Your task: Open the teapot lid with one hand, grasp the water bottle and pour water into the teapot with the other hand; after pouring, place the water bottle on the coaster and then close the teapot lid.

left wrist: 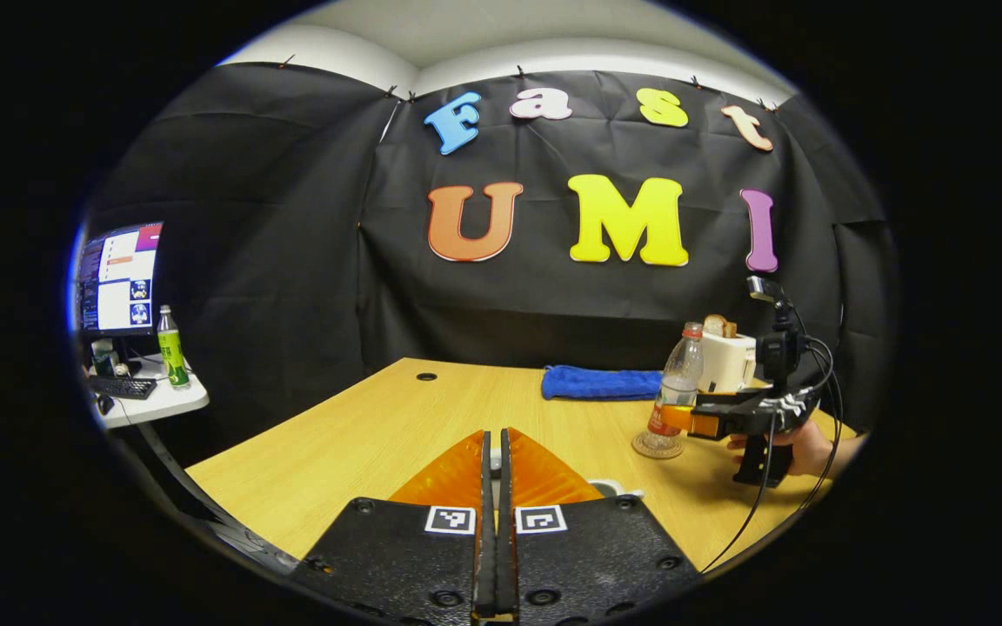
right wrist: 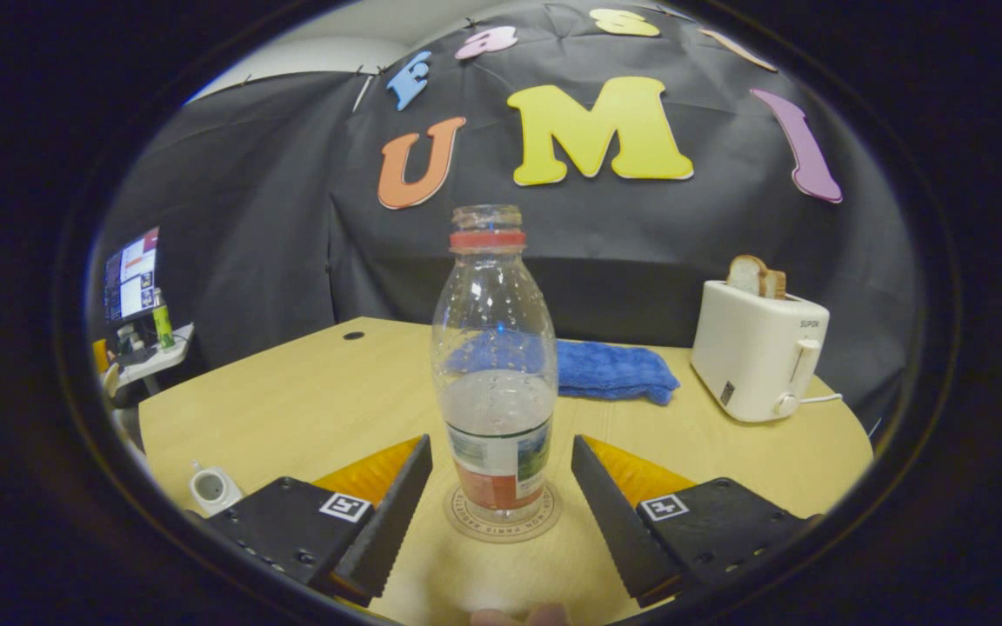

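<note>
Standing on the coaster (right wrist: pixel 502 522), the water bottle (right wrist: pixel 494 374) looks set down after the pour, so by my read the placing step is done or just finishing and closing the teapot lid is what's left. Right gripper (right wrist: pixel 501 509) has its fingers spread wide, one each side of the bottle's lower body, gaps visible on both sides, no contact. From the left gripper view the same gripper (left wrist: pixel 684 419) sits level at the bottle (left wrist: pixel 677 391), low on its body, a hand (left wrist: pixel 801 448) behind it. Left gripper (left wrist: pixel 492 522) has its fingers pressed together; I can't tell whether anything thin is pinched between them. The teapot (right wrist: pixel 212 489) is a small white item near the table's (right wrist: pixel 292 400) front-left edge, partly cut off by the right gripper's body; lid state is not readable at this size. Next move, as I judge it: back the right gripper straight out without clipping the bottle, then bring the left gripper down to seat the lid. Bottle: clear plastic, uncapped, red neck ring, printed label on the lower half, water roughly to the label's top, upright and centred on the round coaster. Light and mostly empty, so likely easy to knock over.
</note>
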Motion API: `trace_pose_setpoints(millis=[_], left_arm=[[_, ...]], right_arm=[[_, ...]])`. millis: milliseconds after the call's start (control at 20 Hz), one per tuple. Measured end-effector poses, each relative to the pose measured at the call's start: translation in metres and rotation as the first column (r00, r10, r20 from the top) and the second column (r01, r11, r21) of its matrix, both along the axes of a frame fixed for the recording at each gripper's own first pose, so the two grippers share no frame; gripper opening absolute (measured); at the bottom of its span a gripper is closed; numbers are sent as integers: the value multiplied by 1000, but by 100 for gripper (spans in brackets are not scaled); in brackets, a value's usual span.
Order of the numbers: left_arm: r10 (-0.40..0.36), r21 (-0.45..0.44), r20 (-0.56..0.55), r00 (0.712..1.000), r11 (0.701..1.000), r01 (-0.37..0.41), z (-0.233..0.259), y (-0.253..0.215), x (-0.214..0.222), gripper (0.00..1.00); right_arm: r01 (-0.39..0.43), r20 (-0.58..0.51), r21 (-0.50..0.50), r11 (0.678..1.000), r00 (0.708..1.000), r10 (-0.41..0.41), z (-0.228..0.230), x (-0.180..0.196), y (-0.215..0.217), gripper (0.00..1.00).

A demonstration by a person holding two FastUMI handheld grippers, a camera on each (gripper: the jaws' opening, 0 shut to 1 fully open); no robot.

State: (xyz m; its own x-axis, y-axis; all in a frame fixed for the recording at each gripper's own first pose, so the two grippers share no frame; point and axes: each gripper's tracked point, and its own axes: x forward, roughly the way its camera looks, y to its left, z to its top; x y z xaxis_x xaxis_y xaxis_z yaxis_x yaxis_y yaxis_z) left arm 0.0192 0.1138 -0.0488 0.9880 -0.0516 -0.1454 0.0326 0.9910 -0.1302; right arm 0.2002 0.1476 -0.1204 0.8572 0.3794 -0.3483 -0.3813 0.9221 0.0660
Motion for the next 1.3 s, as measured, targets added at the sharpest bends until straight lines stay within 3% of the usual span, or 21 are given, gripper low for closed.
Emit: trace_pose_setpoints(millis=[300,500,950,1300], left_arm=[[-117,-24,20,993,993,117,-10,-57,21,0],[-162,-15,-11,987,987,162,-32,-82,36,3],[-150,-57,-107,983,988,144,-75,-92,41,3],[-140,-40,-136,981,990,135,-86,-93,43,3]], right_arm=[[45,106,-1,999,993,-45,33,-69,-47,94],[132,159,-42,990,980,-123,39,-106,-103,93],[267,159,-63,962,954,-254,27,-134,-176,93],[279,149,-56,959,952,-269,22,-144,-183,94]])
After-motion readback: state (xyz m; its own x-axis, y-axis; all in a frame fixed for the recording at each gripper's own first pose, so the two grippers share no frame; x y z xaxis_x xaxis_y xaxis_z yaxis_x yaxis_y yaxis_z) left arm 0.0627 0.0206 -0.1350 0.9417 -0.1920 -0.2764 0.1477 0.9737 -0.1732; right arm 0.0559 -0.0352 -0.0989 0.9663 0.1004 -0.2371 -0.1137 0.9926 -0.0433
